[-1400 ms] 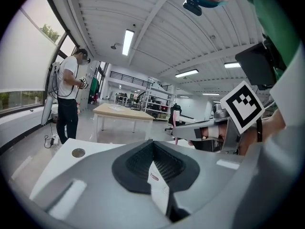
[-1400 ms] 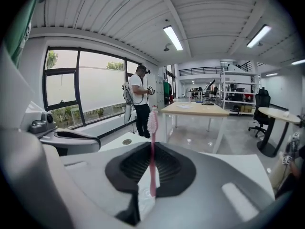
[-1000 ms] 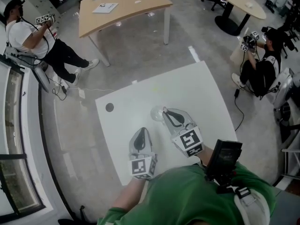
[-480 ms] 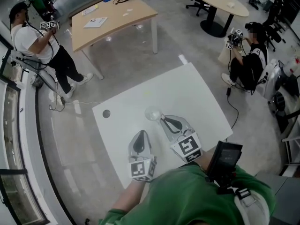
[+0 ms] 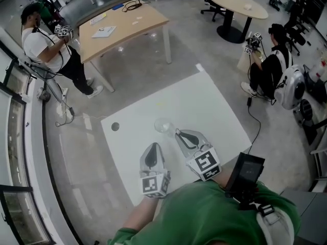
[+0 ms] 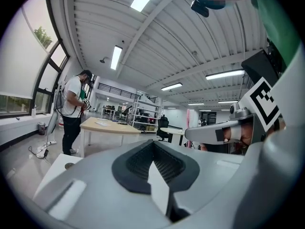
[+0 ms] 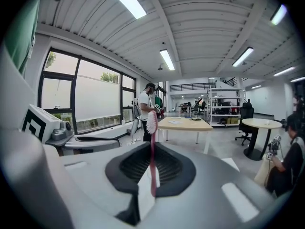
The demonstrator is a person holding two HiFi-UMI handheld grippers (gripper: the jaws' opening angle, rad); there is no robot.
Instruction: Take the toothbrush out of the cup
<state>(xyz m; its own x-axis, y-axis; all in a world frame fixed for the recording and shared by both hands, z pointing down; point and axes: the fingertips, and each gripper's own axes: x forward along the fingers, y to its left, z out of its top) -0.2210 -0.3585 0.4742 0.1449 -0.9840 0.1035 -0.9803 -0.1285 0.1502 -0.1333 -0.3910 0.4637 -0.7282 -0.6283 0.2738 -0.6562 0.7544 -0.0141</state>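
Note:
A clear cup (image 5: 163,125) stands near the middle of the white table (image 5: 204,106). My right gripper (image 5: 178,133) sits just right of and nearer than the cup, apart from it. In the right gripper view that gripper (image 7: 151,151) is shut on the handle of a pink toothbrush (image 7: 152,142). The brush's white bristle head points up, away from the jaws, and the cup does not show there. My left gripper (image 5: 153,146) hovers over the table's near side, beside the right one. Its jaws (image 6: 153,151) are shut with nothing between them.
A small dark round spot (image 5: 115,127) lies at the table's left. Beyond it are a wooden table (image 5: 122,27), a round table (image 5: 237,4), a standing person (image 5: 48,45) at far left and a seated person (image 5: 271,65) at right.
The right gripper has drawn back a little from the cup, so a gap now shows between them. The head view has swung slightly. The left gripper has stayed put.

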